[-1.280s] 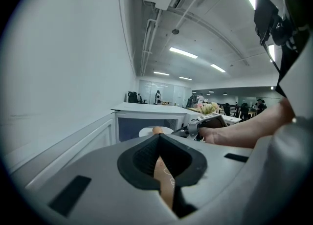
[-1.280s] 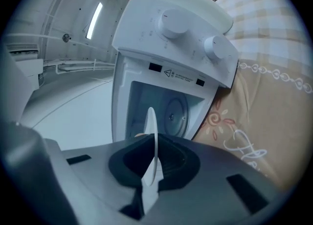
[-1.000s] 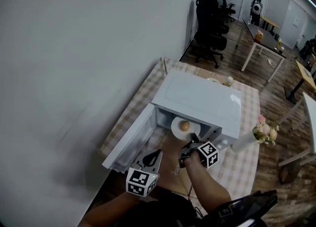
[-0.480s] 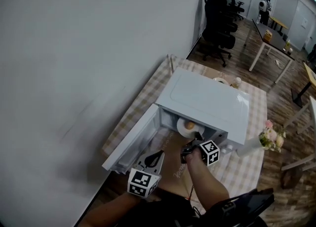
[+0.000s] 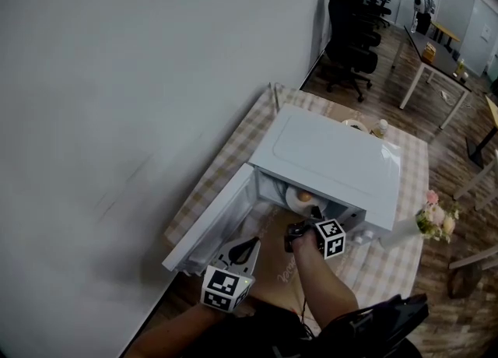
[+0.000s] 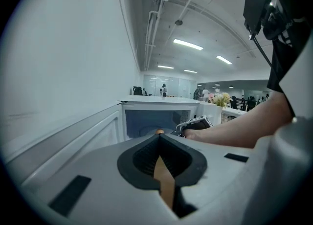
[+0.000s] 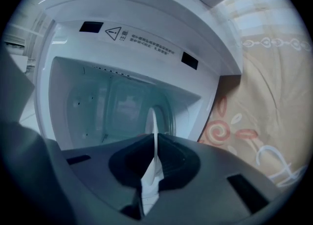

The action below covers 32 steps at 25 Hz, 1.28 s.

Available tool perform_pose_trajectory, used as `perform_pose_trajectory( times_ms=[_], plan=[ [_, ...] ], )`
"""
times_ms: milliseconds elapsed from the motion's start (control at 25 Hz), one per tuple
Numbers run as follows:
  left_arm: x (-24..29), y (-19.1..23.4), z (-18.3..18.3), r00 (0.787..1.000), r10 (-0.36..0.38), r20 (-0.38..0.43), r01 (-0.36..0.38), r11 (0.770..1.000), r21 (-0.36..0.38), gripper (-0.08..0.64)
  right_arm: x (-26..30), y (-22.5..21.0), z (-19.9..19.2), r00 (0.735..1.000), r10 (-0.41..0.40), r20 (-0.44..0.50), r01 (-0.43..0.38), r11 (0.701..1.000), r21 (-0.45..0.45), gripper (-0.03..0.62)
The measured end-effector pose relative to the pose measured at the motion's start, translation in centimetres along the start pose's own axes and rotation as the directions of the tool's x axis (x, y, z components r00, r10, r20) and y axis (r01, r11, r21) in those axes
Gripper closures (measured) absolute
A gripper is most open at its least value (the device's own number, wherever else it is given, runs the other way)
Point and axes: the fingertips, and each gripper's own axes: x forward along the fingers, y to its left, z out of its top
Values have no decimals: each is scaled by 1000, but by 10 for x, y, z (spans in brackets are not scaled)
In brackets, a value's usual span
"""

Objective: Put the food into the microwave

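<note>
"Well, that microwave (image 5: 327,154) is a smooth white box with its flat door (image 5: 210,228) swung wide to the left, over a checked tablecloth (image 5: 389,263)."

"And the food?"

"The food (image 5: 305,195) is a small round golden-brown lump on a thin white plate (image 5: 292,198), just inside the cavity. The right gripper (image 5: 313,213) has its jaws pinched on the plate's rim. Its own view shows that rim edge-on between dark ribbed pads."

"What's different from a second ago?"

"The plate was at the mouth then, all in sight. Now the microwave's roof hides part of it, and the right gripper is lower and further in. The left gripper (image 5: 250,243) hasn't shifted. It's by the open door, jaws closed on nothing."

"What else is around?"

"Pink flowers (image 5: 434,216) in a white vase stand near the microwave's right corner. Black office chairs (image 5: 350,6) are well behind the table."
</note>
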Motion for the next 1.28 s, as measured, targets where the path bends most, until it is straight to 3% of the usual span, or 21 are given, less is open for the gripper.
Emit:
perform_pose_trajectory(
  times_ms=[640, 680, 760, 920, 1080, 1280],
  plan=[
    [-13, 11, 1, 999, 15, 39, -16, 999, 32, 552, 2, -12, -1, 997, -63, 35, 64, 998, -22, 574],
    [-14, 11, 1, 999, 16, 40, -17, 999, 30, 552, 3, -12, -2, 998, -60, 29, 60, 998, -25, 569],
    [-15, 11, 2, 999, 12, 43, -13, 1000, 28, 552, 3, -11, -4, 999, -39, 16, 40, 999, -27, 500],
    [-16, 9, 2, 999, -1, 39, 0, 1000, 18, 552, 2, -8, -7, 1000, -8, -5, 8, 999, -38, 471],
    [-15, 7, -2, 1000, -6, 31, 5, 1000, 7, 552, -4, -3, -17, 998, 25, -62, -32, 993, -116, 391],
    [-12, 3, -1, 999, -14, 33, 13, 1000, 23, 552, -20, -2, -26, 994, 46, -104, -72, 963, -260, 373]
  ],
)
